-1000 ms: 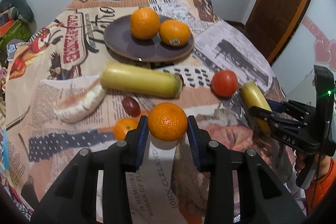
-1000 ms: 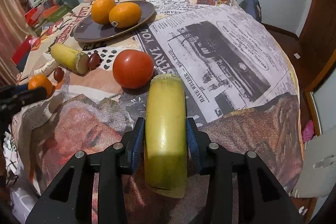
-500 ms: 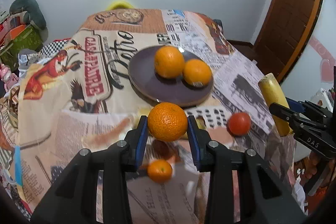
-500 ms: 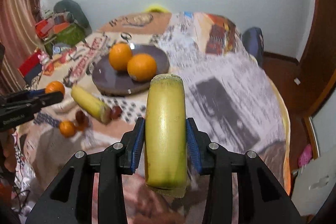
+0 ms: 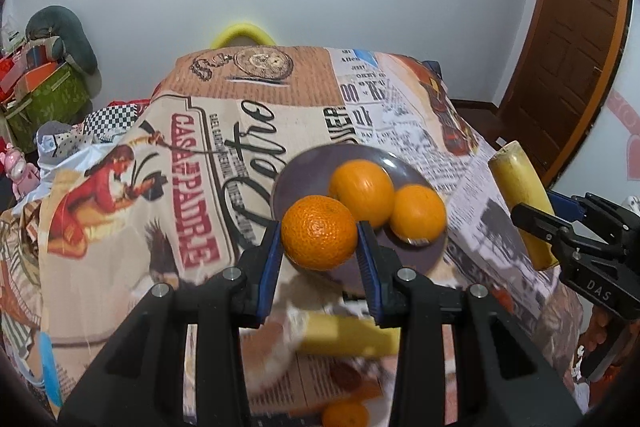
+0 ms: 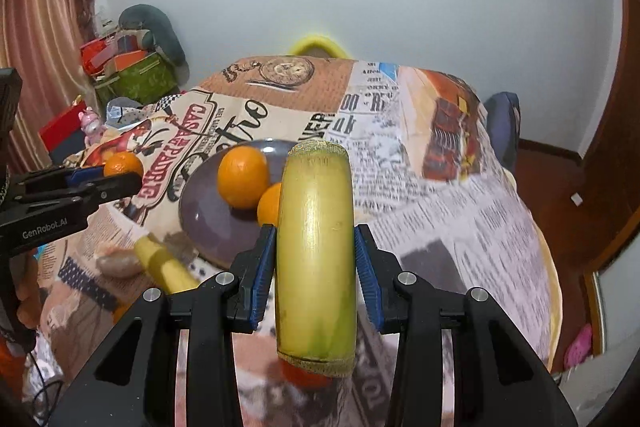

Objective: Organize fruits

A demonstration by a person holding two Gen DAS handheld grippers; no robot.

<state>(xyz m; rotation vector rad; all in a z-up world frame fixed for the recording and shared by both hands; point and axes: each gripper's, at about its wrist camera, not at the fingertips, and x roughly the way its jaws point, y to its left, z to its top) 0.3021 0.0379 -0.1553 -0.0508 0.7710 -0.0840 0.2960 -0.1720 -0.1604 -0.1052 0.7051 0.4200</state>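
My left gripper [image 5: 319, 251] is shut on an orange [image 5: 319, 231] and holds it in the air just before the near rim of the purple plate [image 5: 294, 171]. Two oranges [image 5: 362, 191] lie on that plate. My right gripper [image 6: 315, 263] is shut on a yellow-green cut stalk piece [image 6: 316, 251], raised above the table. It also shows at the right of the left wrist view [image 5: 520, 203]. The plate [image 6: 208, 223] and its oranges [image 6: 243, 182] lie ahead-left of the right gripper. The left gripper with its orange [image 6: 123, 164] shows at the left.
A second yellow stalk piece [image 5: 348, 337] [image 6: 166, 265], a small orange [image 5: 345, 414] and a pale peeled fruit [image 6: 120, 263] lie on the newspaper-print cloth [image 5: 180, 155]. A red fruit [image 6: 304, 377] sits under the held stalk. Boxes and clutter stand at the left; a wooden door [image 5: 580, 47] is at the right.
Both grippers have risen and moved forward toward the plate with their loads. The plate now lies right behind the held orange. The grips are unchanged.
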